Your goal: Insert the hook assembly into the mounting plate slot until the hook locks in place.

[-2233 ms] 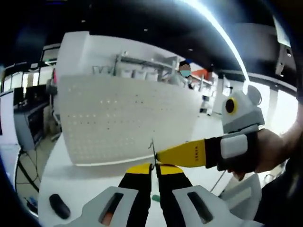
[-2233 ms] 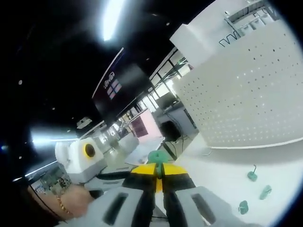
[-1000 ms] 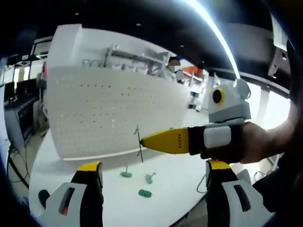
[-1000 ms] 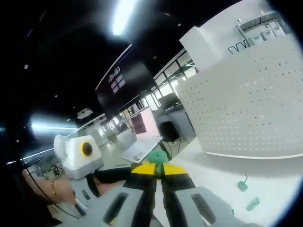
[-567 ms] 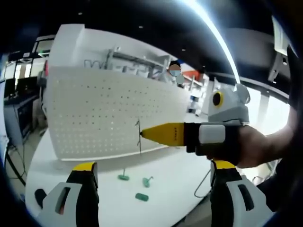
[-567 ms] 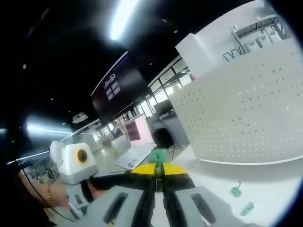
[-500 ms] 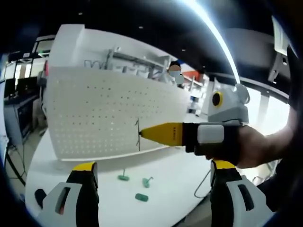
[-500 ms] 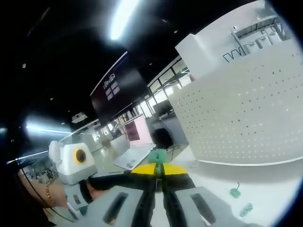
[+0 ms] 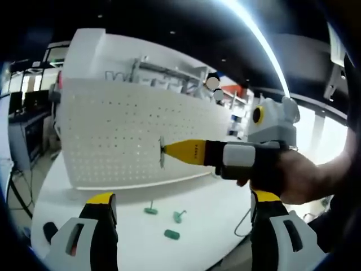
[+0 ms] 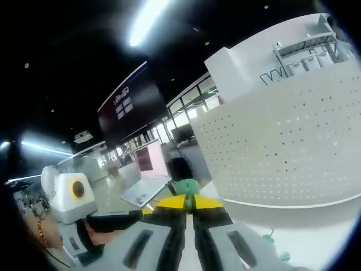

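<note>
Two grippers noted: right gripper (image 9: 164, 150) clenched on a wire hook (image 9: 161, 153) held against the white pegboard (image 9: 118, 135), left gripper (image 9: 180, 212) released, jaws wide above three green hooks (image 9: 172, 234) on the counter (image 9: 130, 226).
</note>
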A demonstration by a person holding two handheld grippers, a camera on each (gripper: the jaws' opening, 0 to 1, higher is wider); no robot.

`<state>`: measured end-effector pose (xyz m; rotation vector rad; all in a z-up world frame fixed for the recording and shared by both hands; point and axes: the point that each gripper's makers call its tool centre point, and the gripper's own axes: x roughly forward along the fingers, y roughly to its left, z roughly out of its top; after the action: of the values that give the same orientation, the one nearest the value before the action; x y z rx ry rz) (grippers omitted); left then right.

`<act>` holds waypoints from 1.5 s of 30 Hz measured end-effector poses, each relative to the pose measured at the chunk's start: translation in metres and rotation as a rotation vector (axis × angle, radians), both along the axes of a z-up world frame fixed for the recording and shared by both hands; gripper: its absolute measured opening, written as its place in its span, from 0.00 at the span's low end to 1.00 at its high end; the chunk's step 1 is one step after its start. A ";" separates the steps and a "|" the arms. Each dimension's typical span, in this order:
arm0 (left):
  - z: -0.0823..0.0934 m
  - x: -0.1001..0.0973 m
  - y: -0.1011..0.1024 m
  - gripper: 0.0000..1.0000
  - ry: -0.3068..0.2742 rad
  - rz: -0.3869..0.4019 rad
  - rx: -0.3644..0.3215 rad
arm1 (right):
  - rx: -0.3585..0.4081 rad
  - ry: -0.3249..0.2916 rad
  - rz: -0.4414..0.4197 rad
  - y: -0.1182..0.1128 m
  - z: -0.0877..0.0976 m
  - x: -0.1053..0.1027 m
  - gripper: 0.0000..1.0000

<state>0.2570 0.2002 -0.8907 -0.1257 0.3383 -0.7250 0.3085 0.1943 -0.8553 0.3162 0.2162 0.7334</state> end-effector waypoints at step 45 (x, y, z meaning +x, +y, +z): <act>-0.018 0.000 0.027 1.00 0.061 0.046 0.033 | -0.137 -0.209 -0.533 -0.127 0.048 0.160 0.00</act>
<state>0.2570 0.2273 -0.9091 -0.1243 0.4038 -0.6709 0.4690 0.0672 -0.8075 0.1531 -0.0205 0.2188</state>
